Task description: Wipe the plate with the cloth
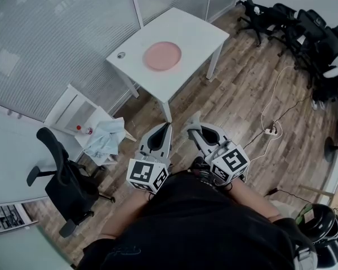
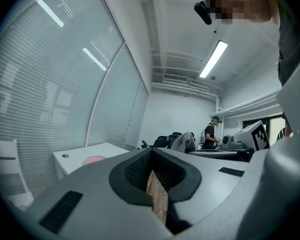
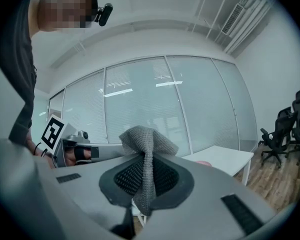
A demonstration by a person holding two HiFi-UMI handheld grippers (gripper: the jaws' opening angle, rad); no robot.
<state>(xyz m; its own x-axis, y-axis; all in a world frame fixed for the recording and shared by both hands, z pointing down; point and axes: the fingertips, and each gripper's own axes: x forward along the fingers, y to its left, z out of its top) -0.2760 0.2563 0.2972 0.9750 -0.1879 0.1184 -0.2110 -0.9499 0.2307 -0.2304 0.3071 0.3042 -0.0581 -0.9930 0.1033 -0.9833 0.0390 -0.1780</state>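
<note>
The plate (image 1: 162,55) lies flat near the middle of the white worktop (image 1: 197,30), well apart from both hand-held grippers, which hang close to the person's body over the wood floor. The right hand-held gripper (image 1: 195,129) is clamped on the grey cloth (image 3: 147,139): a bunched fold stands up past the jaw tips and a narrow tail hangs down between the jaws. The left hand-held gripper (image 1: 168,126) is closed with nothing in it; only floor shows through the slit between its jaws.

The main risk is probably the grip on the cloth. It looks pinched at one gathered fold, so rubbing drag could pull it out or roll it to one side. Little fabric sits ahead of the tips, so pressing down steeply may bring hard jaw tips onto the plate instead of cloth.

The plate seems to rest loose on a smooth top. With the left hand-held gripper closed and empty, nothing steadies it, and a sideways wipe could push it toward the worktop's edge. Opening that hand-held gripper to brace the rim would likely help.

The approach has hazards too: a cable and power strip (image 1: 270,131) lie on the floor to the right, and a chair (image 1: 67,179) stands to the left.
</note>
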